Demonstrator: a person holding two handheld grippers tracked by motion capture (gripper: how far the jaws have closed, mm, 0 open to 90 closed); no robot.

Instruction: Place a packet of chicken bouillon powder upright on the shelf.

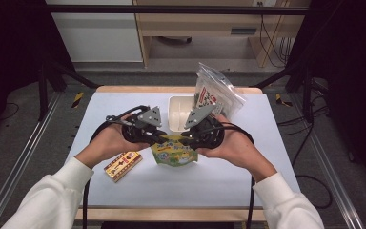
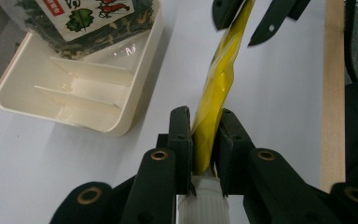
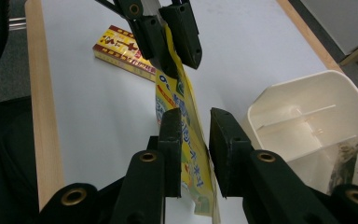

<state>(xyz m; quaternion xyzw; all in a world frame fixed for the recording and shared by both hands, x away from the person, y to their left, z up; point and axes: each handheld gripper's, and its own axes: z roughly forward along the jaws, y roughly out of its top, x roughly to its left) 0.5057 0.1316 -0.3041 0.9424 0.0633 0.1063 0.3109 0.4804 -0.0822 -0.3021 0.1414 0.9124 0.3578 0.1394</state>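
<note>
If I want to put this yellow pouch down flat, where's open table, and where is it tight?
Open: the near strip of table in front of the pouch, and the far-left corner, left of the white divided bin. Also the right side, below the clear snack bag. Tight: around the bin and bag, and at near left by the small yellow box.

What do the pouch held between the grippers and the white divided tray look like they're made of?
Yellow pouch: thin, flexible plastic film, probably laminated; glossy printed surface, bends and creases between the grippers, with a ribbed white spout cap.
White tray: rigid moulded plastic, likely; smooth, slightly shiny cream walls with thin moulded dividers.
</note>
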